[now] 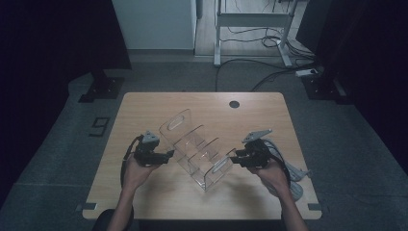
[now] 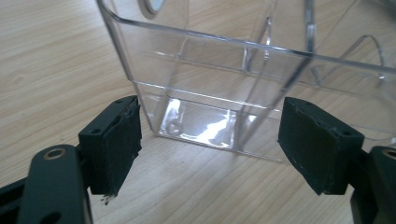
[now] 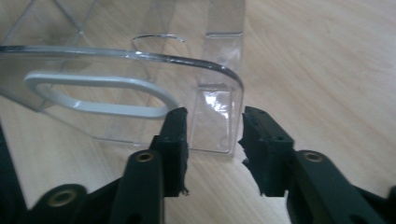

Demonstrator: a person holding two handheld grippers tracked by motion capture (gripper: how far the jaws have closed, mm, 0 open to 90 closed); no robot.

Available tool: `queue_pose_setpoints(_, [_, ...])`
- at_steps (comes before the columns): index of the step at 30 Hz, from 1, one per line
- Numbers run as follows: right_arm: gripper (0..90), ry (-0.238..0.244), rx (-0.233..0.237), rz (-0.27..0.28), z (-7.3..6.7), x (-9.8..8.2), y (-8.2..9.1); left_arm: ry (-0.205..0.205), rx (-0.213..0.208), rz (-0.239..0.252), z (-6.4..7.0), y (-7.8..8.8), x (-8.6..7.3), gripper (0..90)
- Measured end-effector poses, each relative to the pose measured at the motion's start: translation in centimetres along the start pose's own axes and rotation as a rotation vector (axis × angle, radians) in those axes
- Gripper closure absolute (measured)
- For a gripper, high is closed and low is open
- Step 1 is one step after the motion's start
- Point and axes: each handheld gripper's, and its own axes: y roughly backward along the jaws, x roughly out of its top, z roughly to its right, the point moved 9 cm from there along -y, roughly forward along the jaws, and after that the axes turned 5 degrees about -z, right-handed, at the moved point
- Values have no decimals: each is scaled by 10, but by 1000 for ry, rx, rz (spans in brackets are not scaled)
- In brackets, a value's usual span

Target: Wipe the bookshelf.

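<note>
A clear plastic organiser (image 1: 195, 149) with several dividers and a handle slot at each end stands slantwise in the middle of the wooden table (image 1: 159, 192). My left gripper (image 1: 169, 155) is at its left side. Its jaws are wide open and face the organiser's lower wall (image 2: 201, 93) without touching it. My right gripper (image 1: 234, 159) is at the organiser's near right end. In the right gripper view its jaws straddle the end wall's corner (image 3: 215, 116) beside the white-edged handle slot (image 3: 98, 95). Thin gaps show at the pads.
A round cable hole (image 1: 234, 104) sits near the table's far edge. Grey cables (image 1: 293, 173) trail from the right gripper over the table's right side. Beyond the table stand a white desk frame (image 1: 250, 29) and floor cables.
</note>
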Motion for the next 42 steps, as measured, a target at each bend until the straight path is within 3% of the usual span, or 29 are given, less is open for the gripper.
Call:
queue_pose_setpoints(14, [713,18,19,6,-22,-3,-4,-46,-19,-4,16,-1,7,220])
queue_pose_setpoints(24, [788,45,61,-2,-38,-4,-6,-47,-26,-18,20,-3,6,255])
queue_pose_setpoints(42, [837,146,120,-50,-76,-4,-14,-48,-10,-47,18,-6,10,319])
